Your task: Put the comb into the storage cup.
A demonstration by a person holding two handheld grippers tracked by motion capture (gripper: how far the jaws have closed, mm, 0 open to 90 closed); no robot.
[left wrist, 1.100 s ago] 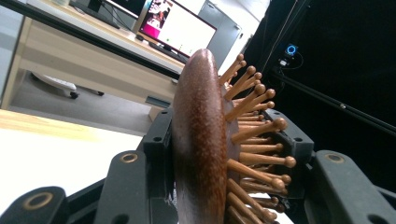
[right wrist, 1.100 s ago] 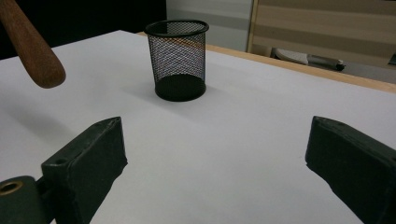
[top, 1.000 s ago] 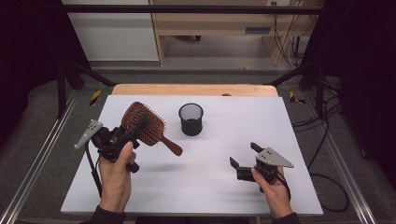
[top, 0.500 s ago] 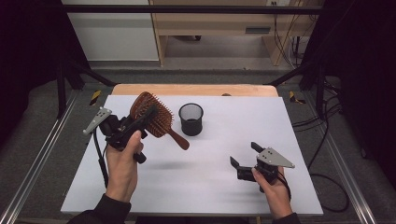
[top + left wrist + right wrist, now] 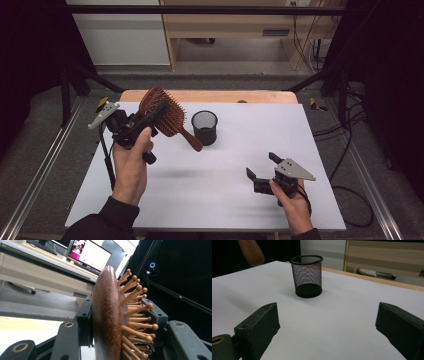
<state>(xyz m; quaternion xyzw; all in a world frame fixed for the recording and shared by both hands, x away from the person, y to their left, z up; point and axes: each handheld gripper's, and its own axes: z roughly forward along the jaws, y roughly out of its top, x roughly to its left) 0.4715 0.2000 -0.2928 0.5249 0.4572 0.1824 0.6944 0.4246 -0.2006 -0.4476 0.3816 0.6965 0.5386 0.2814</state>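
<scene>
A brown wooden hairbrush [image 5: 167,116] hangs above the table's left part, its handle pointing down and right toward a black mesh cup [image 5: 204,127]. My left gripper [image 5: 156,113] is shut on the brush head; in the left gripper view the jaws press both sides of the hairbrush [image 5: 107,317], back on one side and wooden bristles on the other. The mesh cup [image 5: 307,276] stands upright and empty near the table's middle back. My right gripper [image 5: 260,165] rests low on the table at the front right, open, with nothing between its jaws. The brush handle tip [image 5: 250,251] shows in the right gripper view.
The white table [image 5: 235,190] has a wooden strip [image 5: 210,96] along its far edge. Metal rails [image 5: 40,175] run along both sides of the table. A black cable [image 5: 106,160] trails from the left gripper. Dark curtains and a wooden desk stand beyond.
My left hand has lifted the hairbrush higher and carried it right, toward the mesh cup. The right gripper has stayed where it was.
</scene>
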